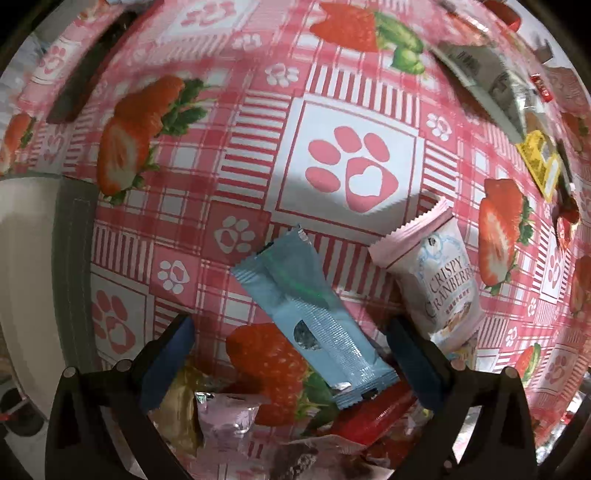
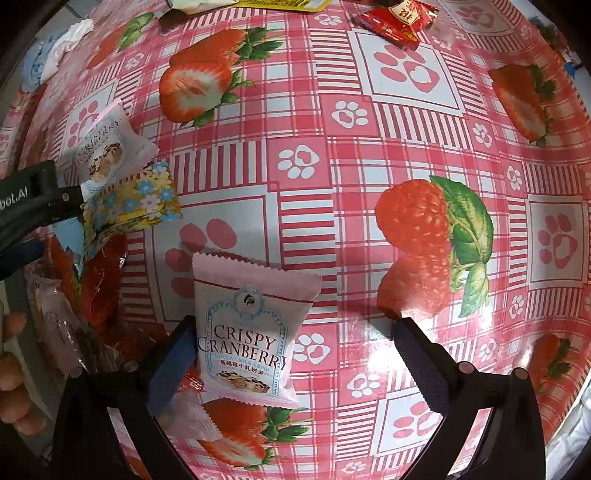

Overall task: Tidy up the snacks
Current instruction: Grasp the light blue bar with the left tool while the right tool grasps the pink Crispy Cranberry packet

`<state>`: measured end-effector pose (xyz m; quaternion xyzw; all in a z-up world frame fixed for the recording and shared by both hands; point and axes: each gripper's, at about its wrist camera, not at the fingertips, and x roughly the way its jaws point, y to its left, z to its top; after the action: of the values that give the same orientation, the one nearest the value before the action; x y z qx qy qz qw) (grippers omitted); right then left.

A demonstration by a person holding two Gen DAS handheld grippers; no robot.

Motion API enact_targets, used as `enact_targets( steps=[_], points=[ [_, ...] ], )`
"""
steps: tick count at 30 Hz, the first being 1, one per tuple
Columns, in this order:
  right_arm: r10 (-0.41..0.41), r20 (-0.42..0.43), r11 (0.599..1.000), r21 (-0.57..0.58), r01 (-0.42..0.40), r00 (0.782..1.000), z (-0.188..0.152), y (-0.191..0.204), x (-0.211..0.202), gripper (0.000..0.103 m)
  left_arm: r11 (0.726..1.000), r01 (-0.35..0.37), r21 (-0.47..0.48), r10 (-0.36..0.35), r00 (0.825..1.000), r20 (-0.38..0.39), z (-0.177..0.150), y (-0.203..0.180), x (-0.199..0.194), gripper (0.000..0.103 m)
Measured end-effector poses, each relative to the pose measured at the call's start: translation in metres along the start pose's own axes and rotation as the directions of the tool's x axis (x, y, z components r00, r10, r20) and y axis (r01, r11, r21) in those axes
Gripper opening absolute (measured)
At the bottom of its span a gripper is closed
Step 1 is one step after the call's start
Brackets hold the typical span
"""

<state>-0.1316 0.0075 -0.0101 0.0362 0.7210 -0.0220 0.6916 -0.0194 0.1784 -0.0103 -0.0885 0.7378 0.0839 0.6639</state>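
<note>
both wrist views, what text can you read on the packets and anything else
"CRISPY CRANBERRY" on the pink packet between the open right gripper fingers.
"NOUGAT MILK CRISP" under it, small but legible; the Chinese line below is too small to read.
"CRISPY CRANBERR", its end cut off, on the pink packet in the left view.
"bot.AI", its start cut off, on the left gripper.
Red wrapper: Chinese characters, blurred.
Blue packet: no text visible.

Bright, even light falls on the glossy tablecloth (image 2: pixel 369 147), with white glare near its lower right edge. Fisheye bending warps both views, and the left view's far snacks (image 1: pixel 480 74) are motion-blurred.
</note>
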Motion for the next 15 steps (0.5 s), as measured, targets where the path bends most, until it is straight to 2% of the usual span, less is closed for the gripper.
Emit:
enact_targets(
  steps=[2,4,7,8,9,10,11,12,13,14,15],
  points=[
    [-0.002,-0.006,1.0,-0.006,0.002,1.0,0.002,0.001,0.0,0.102,1.0,0.003,-0.003,-0.003,1.0,-0.015,0.004,-0.001,0.003,0.103],
    [-0.002,-0.002,1.0,-0.013,0.002,1.0,0.003,0.001,-0.001,0.097,1.0,0.013,-0.011,-0.013,1.0,-0.003,0.001,-0.002,0.001,0.102],
    [-0.005,0.018,0.999,-0.042,0.006,1.0,0.005,0.004,-0.008,0.078,1.0,0.009,0.001,-0.009,1.0,0.028,-0.009,-0.005,-0.004,0.094],
    [-0.006,0.031,0.998,-0.066,0.008,0.999,0.006,0.006,-0.012,0.064,1.0,0.009,0.016,-0.01,0.999,0.04,-0.012,-0.008,-0.006,0.09],
    [-0.007,0.038,0.997,-0.078,0.01,0.999,0.007,0.007,-0.014,0.047,1.0,0.009,0.025,-0.01,0.999,0.047,-0.015,-0.008,-0.009,0.082],
    [-0.01,0.045,0.996,-0.092,0.014,0.999,0.009,0.009,-0.017,0.045,0.999,0.013,0.034,-0.015,0.998,0.057,-0.018,-0.008,-0.013,0.078],
    [0.007,0.034,0.995,-0.096,-0.004,0.999,0.012,0.009,-0.017,0.045,0.999,0.018,0.037,-0.02,0.998,0.06,-0.021,-0.009,-0.016,0.069],
    [0.02,0.032,0.996,-0.088,-0.017,0.999,0.014,0.007,-0.018,0.045,0.999,0.027,0.047,-0.03,0.997,0.064,-0.02,-0.009,-0.02,0.057],
    [0.052,0.025,0.996,-0.07,-0.05,0.998,0.016,0.005,-0.019,0.045,0.998,0.033,0.058,-0.037,0.997,0.067,-0.02,-0.008,-0.022,0.049],
    [0.089,0.017,0.995,-0.043,-0.089,0.996,0.017,0.0,-0.019,0.045,0.996,0.039,0.075,-0.045,0.997,0.07,-0.02,-0.008,-0.024,0.032],
    [0.114,0.011,0.993,-0.023,-0.113,0.993,0.018,-0.003,-0.02,0.045,0.993,0.059,0.101,-0.065,0.996,0.066,-0.021,-0.008,-0.025,0.026]
  ],
)
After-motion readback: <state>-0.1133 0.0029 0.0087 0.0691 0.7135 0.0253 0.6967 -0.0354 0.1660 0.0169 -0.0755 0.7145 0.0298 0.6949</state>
